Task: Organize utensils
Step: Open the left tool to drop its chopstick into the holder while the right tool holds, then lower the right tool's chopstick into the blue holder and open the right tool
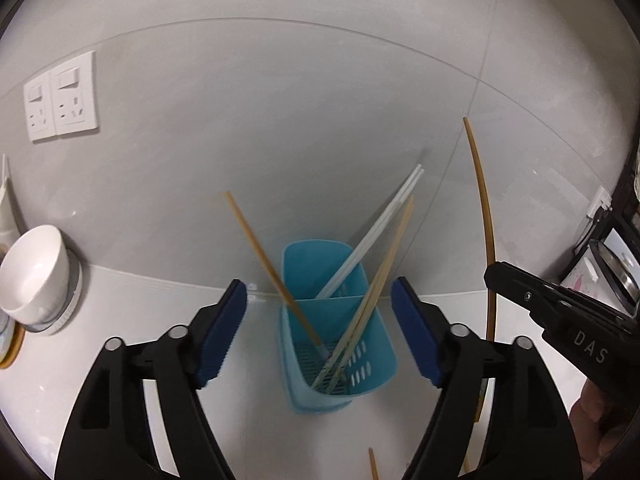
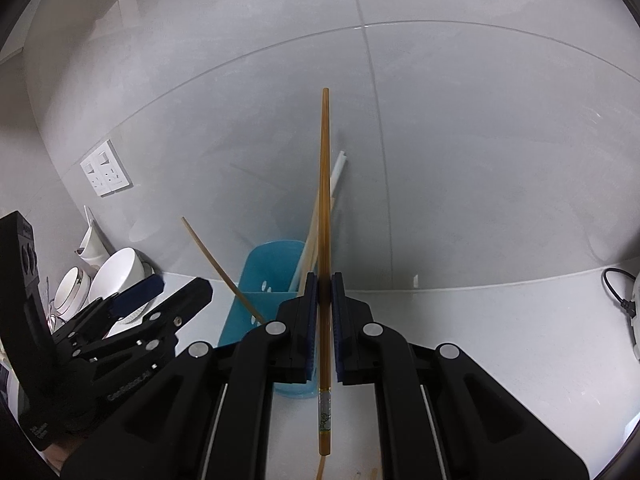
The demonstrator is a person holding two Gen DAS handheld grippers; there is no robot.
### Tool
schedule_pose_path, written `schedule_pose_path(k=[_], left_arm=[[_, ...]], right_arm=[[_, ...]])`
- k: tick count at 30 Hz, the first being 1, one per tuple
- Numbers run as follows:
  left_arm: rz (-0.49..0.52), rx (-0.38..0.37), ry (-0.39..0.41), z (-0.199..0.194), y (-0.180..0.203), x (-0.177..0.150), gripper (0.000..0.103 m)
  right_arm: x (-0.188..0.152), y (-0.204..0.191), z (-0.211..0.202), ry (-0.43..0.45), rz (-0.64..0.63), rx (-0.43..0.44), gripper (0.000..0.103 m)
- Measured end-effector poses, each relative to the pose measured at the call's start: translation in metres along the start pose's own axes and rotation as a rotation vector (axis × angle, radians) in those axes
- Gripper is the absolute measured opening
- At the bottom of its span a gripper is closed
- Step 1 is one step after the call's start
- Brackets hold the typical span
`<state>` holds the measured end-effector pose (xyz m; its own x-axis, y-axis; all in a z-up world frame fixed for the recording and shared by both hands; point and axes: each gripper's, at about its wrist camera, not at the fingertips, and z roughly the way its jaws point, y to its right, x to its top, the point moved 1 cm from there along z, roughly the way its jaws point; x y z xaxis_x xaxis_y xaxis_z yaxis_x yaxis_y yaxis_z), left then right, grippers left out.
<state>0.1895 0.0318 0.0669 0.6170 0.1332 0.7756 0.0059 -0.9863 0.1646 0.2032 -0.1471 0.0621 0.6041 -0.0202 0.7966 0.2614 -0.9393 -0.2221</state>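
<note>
chopstick (image 2: 325,216) (amber) in right hand-held gripper (image 2: 325,292)

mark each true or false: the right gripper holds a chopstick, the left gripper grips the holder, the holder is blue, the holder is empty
The right gripper holds a chopstick: true.
The left gripper grips the holder: false, its jaws stand open with nothing pressed between them.
The holder is blue: true.
The holder is empty: false, several chopsticks lean in it, such as the white pair.
</note>
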Motion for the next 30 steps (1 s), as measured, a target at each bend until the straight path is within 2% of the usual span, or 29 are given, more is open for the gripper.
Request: schedule_pose_path(k=[4, 10, 20, 30], left_arm=[[-0.016, 0.026, -0.010, -0.009, -0.012, -0.003, 0.088], [-0.031, 0.051, -0.028, -0.015, -0.026, -0.006, 0.097], [-0.040, 0.084, -0.049, -0.019, -0.042, -0.003, 0.097], [-0.062, 0.114, -0.073, -0.020, -0.058, -0.005, 0.097]], right_arm=[[0.005, -0.006, 0.003, 0.015, -0.002, 0.036, 0.006], [0.014, -0.018, 0.011, 0.049, 0.005, 0.093, 0.006], [0.023, -0.035, 0.021, 0.129, -0.013, 0.165, 0.006], [0.014, -0.044, 0.038, 0.182, -0.037, 0.152, 0.006]])
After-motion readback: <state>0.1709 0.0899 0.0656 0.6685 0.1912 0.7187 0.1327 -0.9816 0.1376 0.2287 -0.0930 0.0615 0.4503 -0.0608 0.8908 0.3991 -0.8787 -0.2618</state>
